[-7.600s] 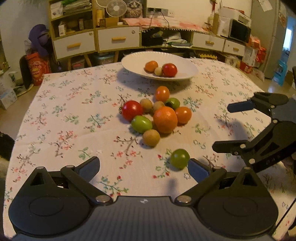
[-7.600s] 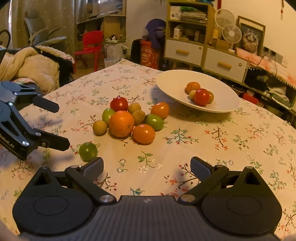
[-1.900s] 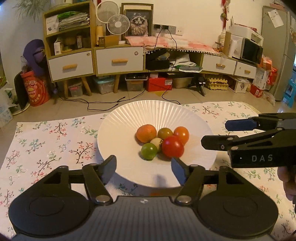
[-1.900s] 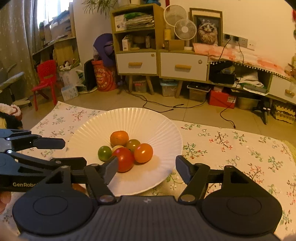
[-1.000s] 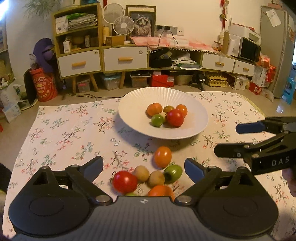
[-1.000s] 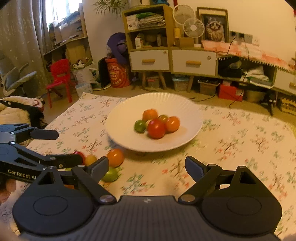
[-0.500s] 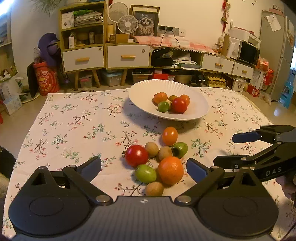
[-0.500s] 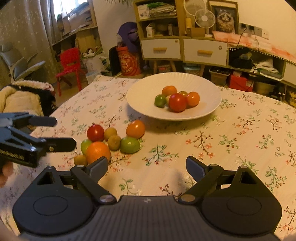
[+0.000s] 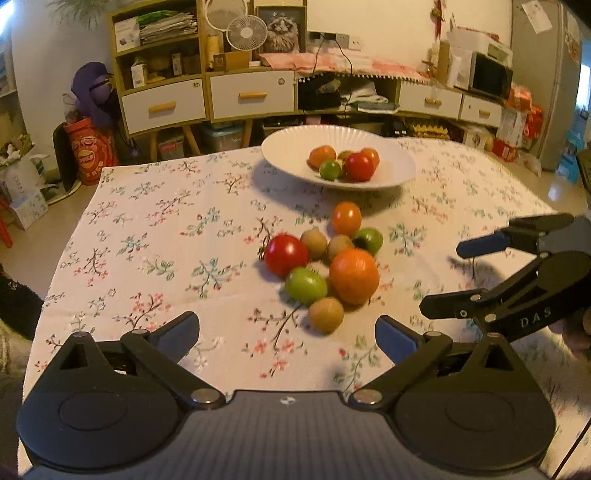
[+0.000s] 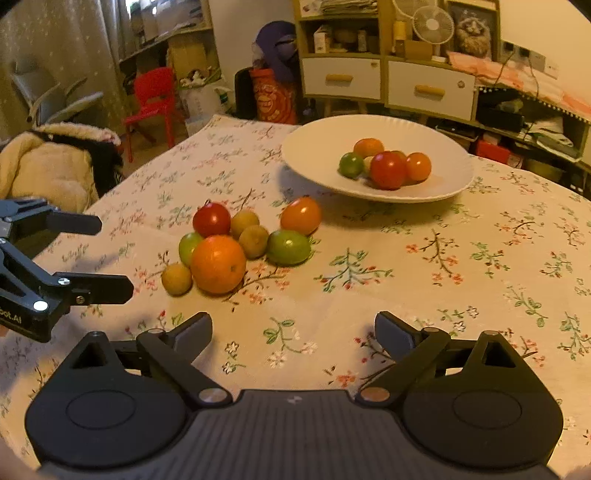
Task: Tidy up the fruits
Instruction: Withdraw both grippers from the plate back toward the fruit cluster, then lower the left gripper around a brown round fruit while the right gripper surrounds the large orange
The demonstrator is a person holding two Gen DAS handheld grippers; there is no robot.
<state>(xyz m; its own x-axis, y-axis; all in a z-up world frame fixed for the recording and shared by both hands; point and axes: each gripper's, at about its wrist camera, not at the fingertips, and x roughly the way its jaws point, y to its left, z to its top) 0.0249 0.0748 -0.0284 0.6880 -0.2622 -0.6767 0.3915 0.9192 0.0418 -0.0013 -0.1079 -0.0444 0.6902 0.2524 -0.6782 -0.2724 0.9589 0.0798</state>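
Observation:
A white plate at the far side of the floral tablecloth holds several small fruits, among them a red tomato. In front of it lies a loose cluster: a big orange, a red tomato, green tomatoes, brown round fruits and an orange tomato. My left gripper hovers just short of the cluster, jaws opening, nothing between them. My right gripper hangs right of the cluster, jaws opening, empty.
The tablecloth covers the whole table; its far edge drops to the floor. Behind stand drawer cabinets, a fan and a red chair. A fleece jacket lies at the table's left edge.
Both grippers have pulled back from the plate and sunk toward the table. The plate has receded and the loose cluster has come fully into view. Both pairs of jaws stand slightly wider.

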